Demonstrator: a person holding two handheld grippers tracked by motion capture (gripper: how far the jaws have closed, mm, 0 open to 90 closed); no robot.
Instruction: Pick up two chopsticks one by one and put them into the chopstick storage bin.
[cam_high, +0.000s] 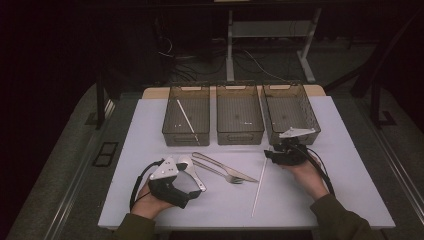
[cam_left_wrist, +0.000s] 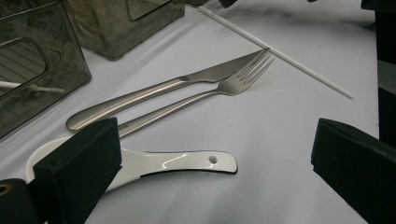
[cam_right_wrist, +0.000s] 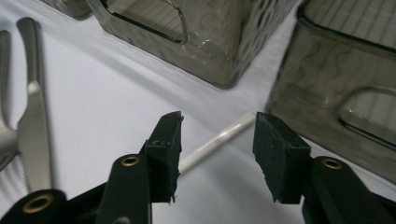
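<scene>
Right gripper (cam_right_wrist: 217, 154) jaws spread apart, straddling the far end of a thin white stick (cam_right_wrist: 219, 137) without touching it; stick is a straight, matte, round rod lying flat on the white surface (cam_high: 350, 165), its far tip near the gap between two smoky translucent bins (cam_right_wrist: 327, 84), rectangular with handle cut-outs and ribbed floors; in the high view the stick (cam_high: 260, 187) runs from the right gripper (cam_high: 281, 152) toward the near edge. Left gripper (cam_left_wrist: 210, 168) jaws wide apart, black blocky pads either side of a glossy white spoon (cam_left_wrist: 187, 161), flat handle with small hole at its end; not clamped. Beyond the spoon: polished steel knife (cam_left_wrist: 177, 84) and fork (cam_left_wrist: 219, 88) side by side, tines just beside the blade tip. Left bin (cam_high: 186, 115) holds another white stick (cam_high: 186, 120).
</scene>
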